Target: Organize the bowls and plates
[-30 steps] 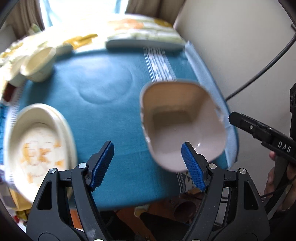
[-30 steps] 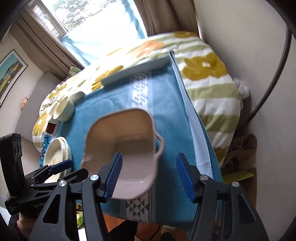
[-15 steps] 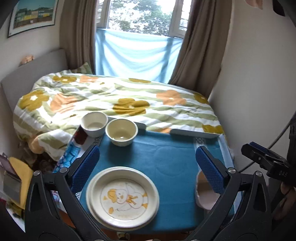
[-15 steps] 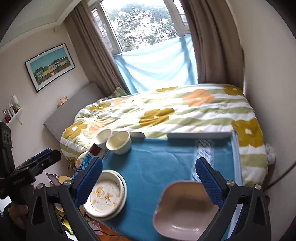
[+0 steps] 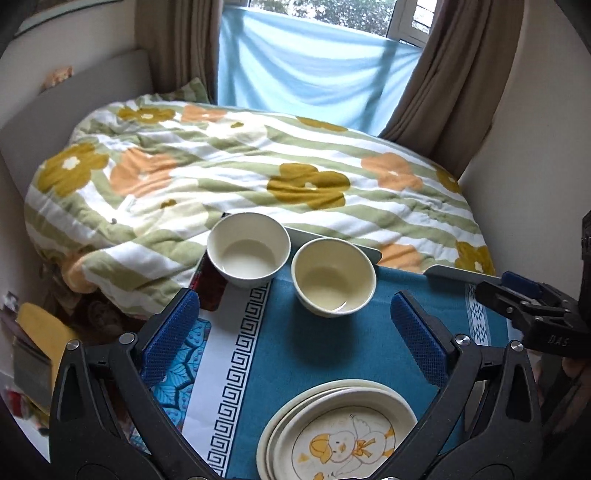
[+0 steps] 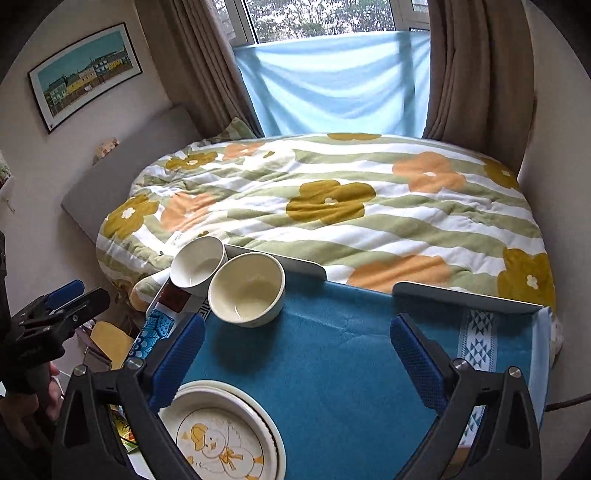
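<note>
So | left tongs (image 5: 295, 328) wide, empty | right tongs (image 6: 295, 347) wide, empty | plates (image 5: 343, 432) stacked at near bench edge | two bowls (image 5: 334, 280) side by side at far edge, unstacked: I judge nesting is left

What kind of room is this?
Most likely a bedroom: a bed under a floral duvet, a curtained window, and a small table at the bed's foot holding bowls and plates.
</note>
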`<state>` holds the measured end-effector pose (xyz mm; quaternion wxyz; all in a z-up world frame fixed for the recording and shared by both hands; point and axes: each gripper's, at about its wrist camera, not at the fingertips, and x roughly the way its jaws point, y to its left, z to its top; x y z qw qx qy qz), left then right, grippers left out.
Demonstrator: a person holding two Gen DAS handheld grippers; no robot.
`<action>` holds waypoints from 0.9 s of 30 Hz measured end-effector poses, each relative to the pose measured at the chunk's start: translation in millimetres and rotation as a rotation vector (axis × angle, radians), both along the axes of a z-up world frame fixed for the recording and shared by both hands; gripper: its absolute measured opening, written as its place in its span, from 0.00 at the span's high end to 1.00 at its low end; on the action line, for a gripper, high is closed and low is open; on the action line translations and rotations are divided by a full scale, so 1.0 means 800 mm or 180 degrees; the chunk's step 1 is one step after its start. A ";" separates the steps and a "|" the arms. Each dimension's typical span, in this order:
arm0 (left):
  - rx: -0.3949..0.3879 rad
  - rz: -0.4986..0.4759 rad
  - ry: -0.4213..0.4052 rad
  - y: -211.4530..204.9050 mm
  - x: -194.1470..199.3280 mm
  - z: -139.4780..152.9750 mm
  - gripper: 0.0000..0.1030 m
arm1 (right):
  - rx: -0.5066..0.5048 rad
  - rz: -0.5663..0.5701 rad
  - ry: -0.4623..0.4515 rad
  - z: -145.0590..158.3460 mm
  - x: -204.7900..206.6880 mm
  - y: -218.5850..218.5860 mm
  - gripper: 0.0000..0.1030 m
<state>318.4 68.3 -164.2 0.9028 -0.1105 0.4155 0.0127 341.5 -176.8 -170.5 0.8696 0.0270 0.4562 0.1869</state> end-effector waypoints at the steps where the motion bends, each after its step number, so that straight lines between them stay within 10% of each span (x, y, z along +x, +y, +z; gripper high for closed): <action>1: -0.0096 -0.0026 0.0065 0.006 0.014 -0.013 0.00 | -0.0021 -0.0003 0.0060 -0.010 0.013 0.010 0.03; 8: -0.0690 -0.0199 0.0598 0.026 0.096 -0.109 0.26 | -0.0096 -0.0080 0.0461 -0.089 0.072 0.049 0.07; 12: -0.0886 -0.0264 0.0809 0.025 0.127 -0.154 0.43 | -0.0061 -0.0094 0.0694 -0.125 0.091 0.064 0.32; 27: -0.0799 -0.0429 0.0997 0.011 0.161 -0.191 0.85 | 0.0182 -0.0048 0.0945 -0.154 0.105 0.085 0.83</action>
